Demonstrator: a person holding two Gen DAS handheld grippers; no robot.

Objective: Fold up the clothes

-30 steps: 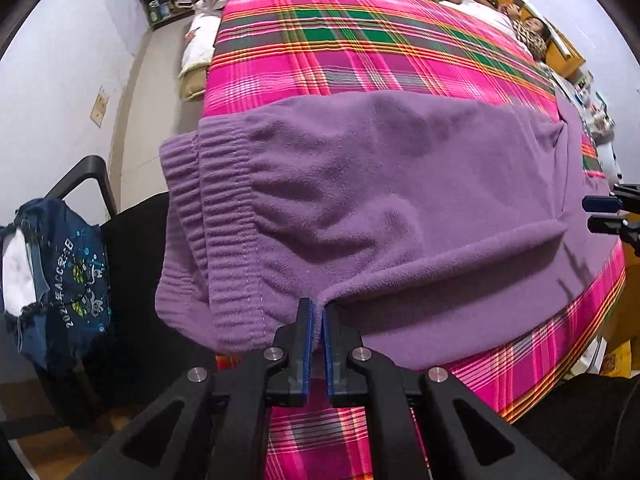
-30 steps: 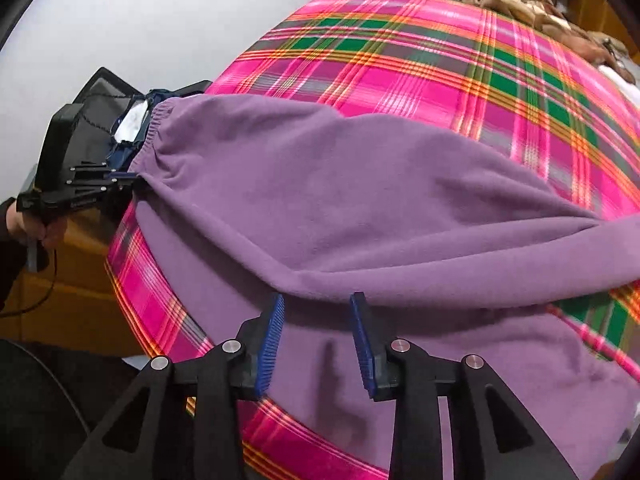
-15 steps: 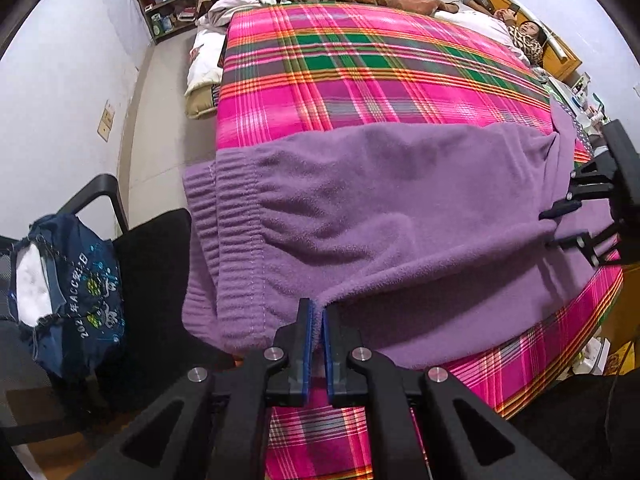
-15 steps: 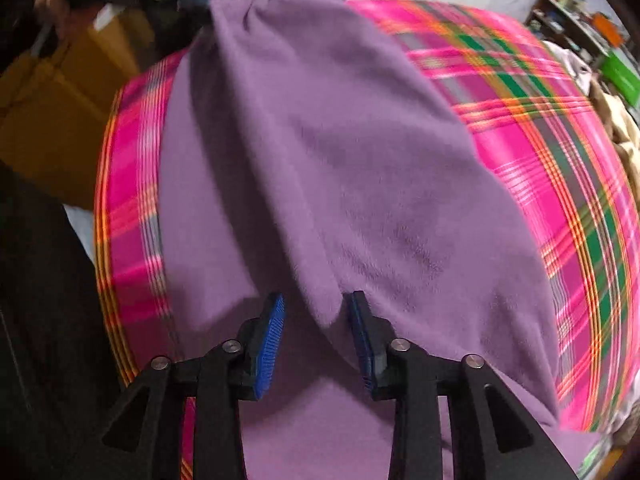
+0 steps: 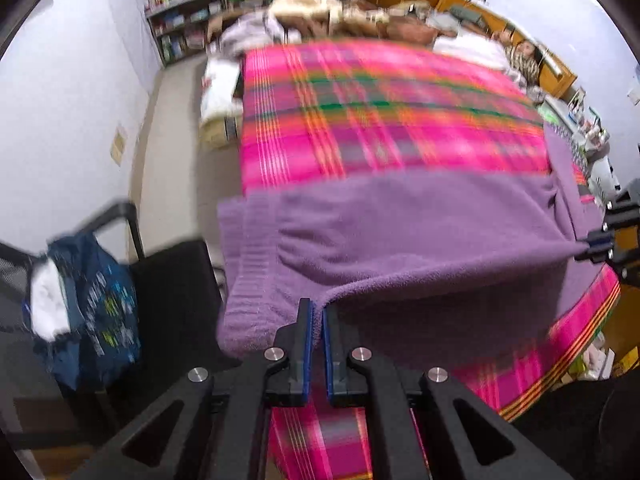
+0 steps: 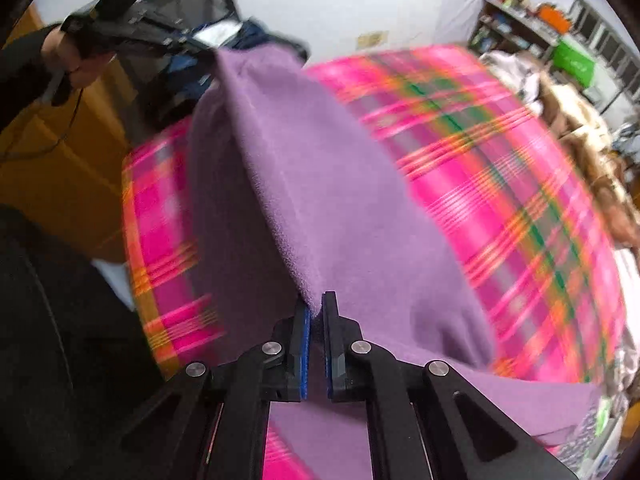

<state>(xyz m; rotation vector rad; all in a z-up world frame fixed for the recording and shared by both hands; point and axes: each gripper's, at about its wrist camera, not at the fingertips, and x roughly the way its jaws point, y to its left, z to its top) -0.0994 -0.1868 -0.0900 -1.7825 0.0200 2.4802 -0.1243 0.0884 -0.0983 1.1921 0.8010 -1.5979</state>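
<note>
Already the left gripper (image 5: 315, 318) is clamped on the near edge of the purple fleece garment (image 5: 400, 232), close to its ribbed waistband (image 5: 244, 264), its blue pads pinching a raised lip of cloth. The right gripper (image 6: 316, 316) has just been closing, and its jaws now bite the same edge further along, with a ridge of fleece caught between the pads. Held at two points, the edge stretches between the grippers and lifts clear, while the rest of the garment lies on the pink plaid blanket (image 5: 380, 120) covering the bed. That paired hold, I judge, keeps the edge straight so it can be carried across for a fold. A dark chair (image 5: 168, 280) with a blue bag (image 5: 92, 300) stands beside the bed.
</note>
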